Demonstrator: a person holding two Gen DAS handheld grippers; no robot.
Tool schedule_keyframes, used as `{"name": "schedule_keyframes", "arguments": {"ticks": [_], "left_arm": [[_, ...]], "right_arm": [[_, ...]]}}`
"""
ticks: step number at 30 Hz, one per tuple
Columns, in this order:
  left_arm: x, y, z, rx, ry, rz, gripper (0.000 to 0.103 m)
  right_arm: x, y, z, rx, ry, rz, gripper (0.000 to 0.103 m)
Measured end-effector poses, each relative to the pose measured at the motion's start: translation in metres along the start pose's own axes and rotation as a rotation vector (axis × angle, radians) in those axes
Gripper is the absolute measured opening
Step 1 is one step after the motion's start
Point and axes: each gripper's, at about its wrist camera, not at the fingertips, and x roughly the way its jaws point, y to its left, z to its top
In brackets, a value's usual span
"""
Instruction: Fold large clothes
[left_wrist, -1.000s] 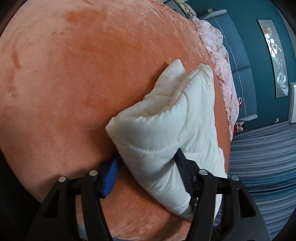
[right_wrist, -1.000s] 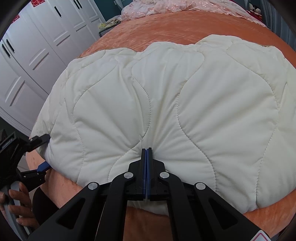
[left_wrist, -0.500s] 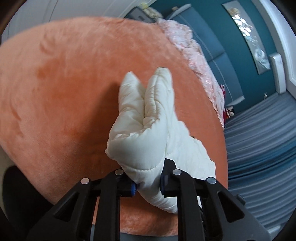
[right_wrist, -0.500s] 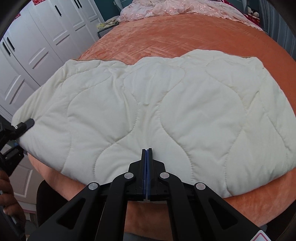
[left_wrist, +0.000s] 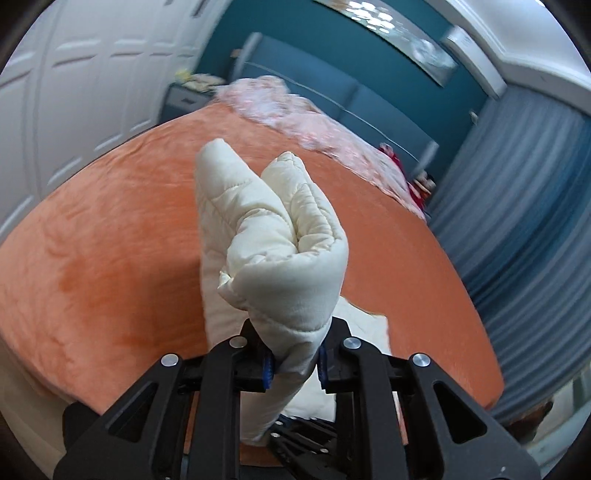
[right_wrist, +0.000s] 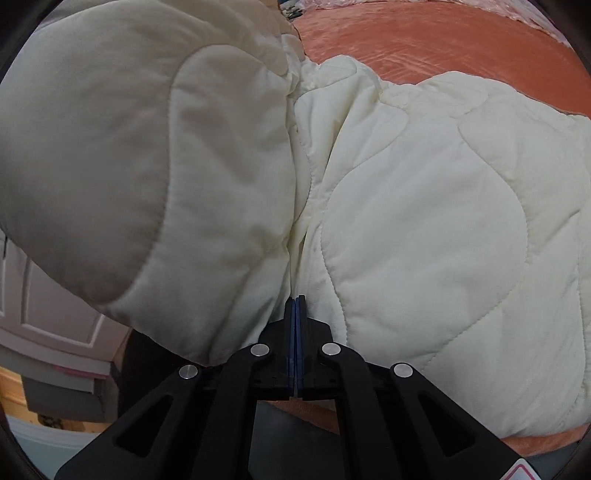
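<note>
Both grippers clamp the quilt (right_wrist: 424, 206): left (left_wrist: 294, 363) on its bunched corner, right (right_wrist: 296, 325) on its edge.

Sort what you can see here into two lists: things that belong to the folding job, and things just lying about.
Belongs to the job:
- cream quilted padded garment
- left gripper, clamped on a bunched corner
- right gripper, pinching the near edge
- orange plush bed cover, the work surface

Just lying about:
- pink lacy bedding
- white panelled wardrobe
- grey-blue curtains

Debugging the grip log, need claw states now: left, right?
Left claw: closed on a bunched corner of the quilt.
Right claw: fingers shut together at the quilt's near edge; whether fabric is pinched cannot be told.
</note>
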Motion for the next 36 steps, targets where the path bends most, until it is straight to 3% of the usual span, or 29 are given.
{"name": "schedule_keyframes", "arguments": {"ticks": [2, 7, 13, 18, 22, 24, 26, 29, 31, 33, 36], "left_arm": [[0.013, -0.028, -0.006, 0.056, 0.034, -0.047, 0.016], [0.058, -0.077, -0.035, 0.147, 0.151, -0.090, 0.016], [0.117, -0.104, -0.088, 0.199, 0.324, -0.055, 0.016], [0.135, -0.115, -0.118, 0.223, 0.379, -0.006, 0.021], [0.117, -0.124, -0.119, 0.248, 0.360, -0.013, 0.035], [0.099, -0.126, -0.115, 0.267, 0.336, -0.041, 0.052], [0.074, -0.126, -0.107, 0.264, 0.314, -0.088, 0.061], [0.044, -0.120, -0.091, 0.225, 0.270, -0.111, 0.063], [0.032, -0.106, -0.074, 0.172, 0.230, -0.081, 0.063], [0.031, -0.092, -0.056, 0.134, 0.198, -0.035, 0.063], [0.040, -0.067, -0.025, 0.091, 0.151, 0.060, 0.063]], "right_arm": [[-0.025, -0.013, -0.001, 0.016, -0.040, 0.000, 0.000], [-0.093, -0.072, -0.018, 0.112, -0.119, -0.106, 0.000], [-0.138, -0.133, -0.052, 0.248, -0.163, -0.188, 0.001], [-0.157, -0.146, -0.057, 0.273, -0.201, -0.213, 0.008], [-0.175, -0.143, -0.045, 0.257, -0.249, -0.188, 0.009], [-0.184, -0.141, -0.034, 0.242, -0.274, -0.162, 0.012], [-0.193, -0.138, -0.024, 0.232, -0.294, -0.124, 0.015], [-0.203, -0.131, 0.010, 0.250, -0.335, -0.035, 0.036], [-0.204, -0.131, 0.031, 0.279, -0.350, -0.006, 0.053], [-0.198, -0.125, 0.054, 0.309, -0.339, 0.023, 0.059], [-0.180, -0.122, 0.088, 0.383, -0.270, 0.012, 0.060]]}}
